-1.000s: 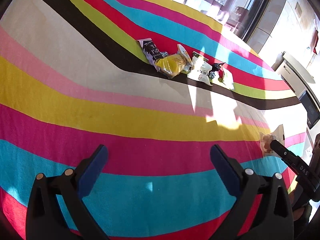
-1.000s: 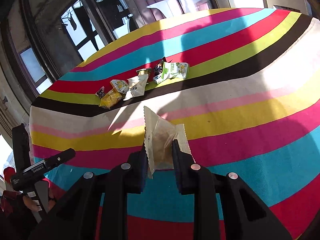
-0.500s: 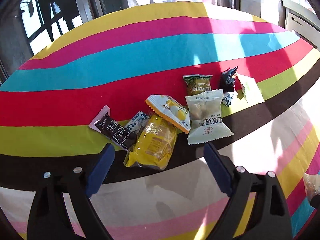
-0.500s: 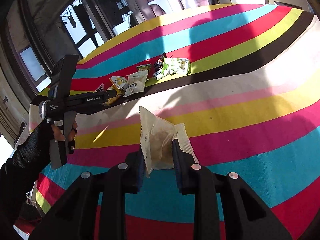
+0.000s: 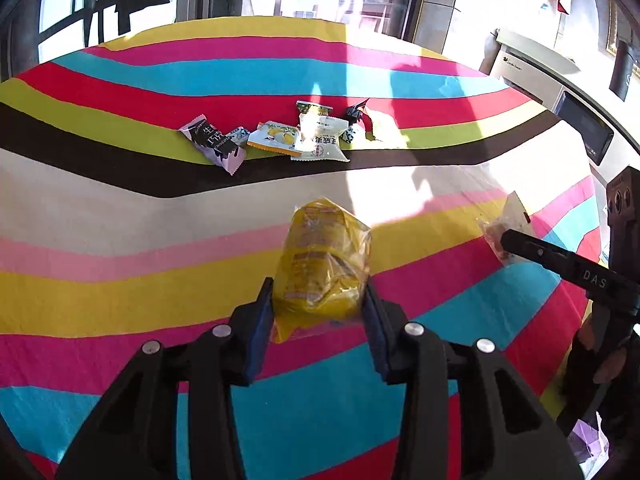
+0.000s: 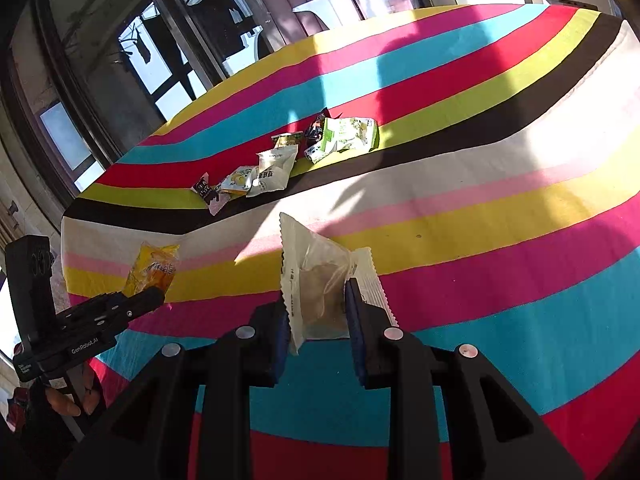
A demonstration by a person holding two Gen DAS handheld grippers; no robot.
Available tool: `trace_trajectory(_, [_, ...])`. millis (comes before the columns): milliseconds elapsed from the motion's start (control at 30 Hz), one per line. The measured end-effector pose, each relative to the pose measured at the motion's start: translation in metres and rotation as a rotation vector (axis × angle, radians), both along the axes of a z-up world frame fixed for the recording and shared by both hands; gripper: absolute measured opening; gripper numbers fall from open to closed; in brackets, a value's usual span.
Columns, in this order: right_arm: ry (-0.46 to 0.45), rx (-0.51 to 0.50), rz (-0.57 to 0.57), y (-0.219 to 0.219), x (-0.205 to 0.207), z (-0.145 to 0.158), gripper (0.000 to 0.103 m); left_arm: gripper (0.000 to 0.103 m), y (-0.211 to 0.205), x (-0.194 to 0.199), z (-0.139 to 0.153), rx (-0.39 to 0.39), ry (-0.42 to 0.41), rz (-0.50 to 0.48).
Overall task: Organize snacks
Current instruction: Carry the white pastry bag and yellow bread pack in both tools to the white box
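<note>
My left gripper (image 5: 317, 283) has a yellow snack packet (image 5: 325, 256) between its blue pads, lifted off the striped cloth; its jaws are closing and the pads press the packet's sides. The same packet (image 6: 152, 268) shows at the left of the right wrist view. My right gripper (image 6: 316, 298) is shut on a clear and white snack packet (image 6: 316, 276), also held above the cloth. Several other snacks lie in a row on the far stripes, among them a black chocolate packet (image 5: 212, 142), a white packet (image 5: 320, 142) and a green and white packet (image 6: 348, 134).
A cloth with bright stripes (image 5: 120, 288) covers the whole table. Windows with dark frames (image 6: 132, 60) run behind its far edge. A white appliance (image 5: 532, 60) stands off the right side. A person's hand (image 6: 64, 400) holds the left gripper's handle.
My left gripper went out to the snack row with wide jaws, closed on the yellow packet and came back with it lifted. The right gripper kept still with its packet.
</note>
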State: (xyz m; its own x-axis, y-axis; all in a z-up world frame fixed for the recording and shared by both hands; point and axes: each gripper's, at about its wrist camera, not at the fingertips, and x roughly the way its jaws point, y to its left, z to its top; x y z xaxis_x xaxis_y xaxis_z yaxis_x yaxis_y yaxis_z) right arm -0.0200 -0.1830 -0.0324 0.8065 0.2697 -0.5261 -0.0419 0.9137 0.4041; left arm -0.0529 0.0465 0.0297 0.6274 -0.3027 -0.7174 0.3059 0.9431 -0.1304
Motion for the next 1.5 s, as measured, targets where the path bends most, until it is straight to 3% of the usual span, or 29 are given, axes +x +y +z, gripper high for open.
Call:
trace_trajectory(167, [0.002, -0.005, 0.000, 0.000, 0.001, 0.000, 0.025, 0.046, 0.012, -0.028, -0.018, 0.001, 0.037, 0.038])
trace_trajectory(300, [0.007, -0.009, 0.000, 0.001, 0.001, 0.000, 0.025, 0.085, 0.022, -0.015, -0.019, -0.046, 0.076, 0.086])
trace_trajectory(400, [0.015, -0.015, 0.000, 0.002, 0.003, -0.001, 0.025, 0.086, 0.021, -0.009, -0.020, -0.041, 0.083, 0.081])
trace_trajectory(500, [0.020, -0.017, -0.001, 0.001, 0.004, -0.001, 0.026, 0.084, 0.018, -0.012, -0.020, -0.025, 0.075, 0.074])
trace_trajectory(600, [0.030, -0.029, 0.000, 0.003, 0.006, -0.002, 0.026, 0.061, 0.014, -0.015, -0.019, -0.001, 0.064, 0.073])
trace_trajectory(633, [0.029, -0.034, -0.003, 0.004, 0.005, -0.002, 0.026, 0.042, 0.014, -0.015, -0.019, 0.003, 0.062, 0.069])
trace_trajectory(867, [-0.035, 0.012, -0.050, -0.008, -0.008, 0.001, 0.022, 0.042, 0.017, -0.014, -0.020, -0.008, 0.060, 0.076])
trace_trajectory(1133, [-0.053, 0.033, -0.043, -0.009, -0.012, 0.006, 0.022, 0.042, 0.011, -0.023, -0.012, 0.036, 0.014, 0.087])
trace_trajectory(1267, [-0.071, 0.168, -0.056, -0.018, -0.038, 0.008, 0.022, 0.042, 0.007, -0.050, -0.004, -0.068, 0.039, 0.056])
trace_trajectory(1367, [-0.077, 0.149, -0.042, -0.011, -0.060, 0.013, 0.022, 0.042, 0.001, -0.067, -0.001, -0.116, 0.053, 0.028])
trace_trajectory(1500, [-0.062, 0.124, -0.010, -0.002, -0.086, 0.014, 0.022, 0.042, -0.012, -0.081, -0.004, -0.122, 0.071, -0.004])
